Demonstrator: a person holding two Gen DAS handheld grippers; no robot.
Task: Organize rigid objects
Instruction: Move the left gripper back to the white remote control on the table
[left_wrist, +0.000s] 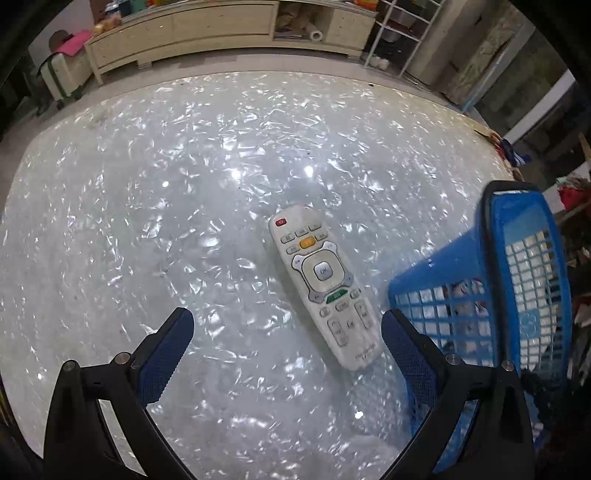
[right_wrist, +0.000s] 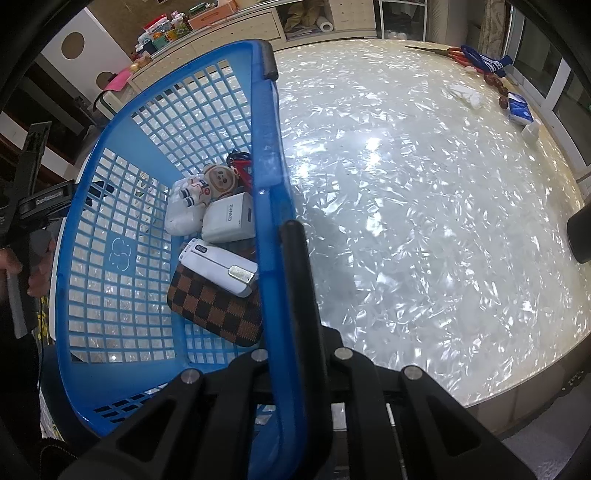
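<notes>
Left wrist view: my left gripper (left_wrist: 286, 349) has jaws wide apart, nothing between them, hovering over the shiny bench (left_wrist: 184, 184). White remote (left_wrist: 322, 280) lies flat, buttons up, just ahead and toward the right finger, not touched. Blue basket (left_wrist: 480, 295) sits right beside the remote's near end, tilted up on this side.

Right wrist view: my right gripper (right_wrist: 284, 236) has jaws together, clamped on the basket's rim (right_wrist: 275, 206), holding it tipped. Already inside: astronaut figure (right_wrist: 207, 188), white charger (right_wrist: 231, 219), white power bank (right_wrist: 218, 266), checkered pouch (right_wrist: 218, 310), something red with a black loop (right_wrist: 242, 166) in the corner. Far bench edge shows scissors (right_wrist: 447, 51), a blue sock-like item (right_wrist: 484, 61), blue packet (right_wrist: 519, 110) and some small bits; can't tell whether those count.

Judgement: mostly done. The remote is the obvious one left, next grab for the left jaws, short carry into the basket.
</notes>
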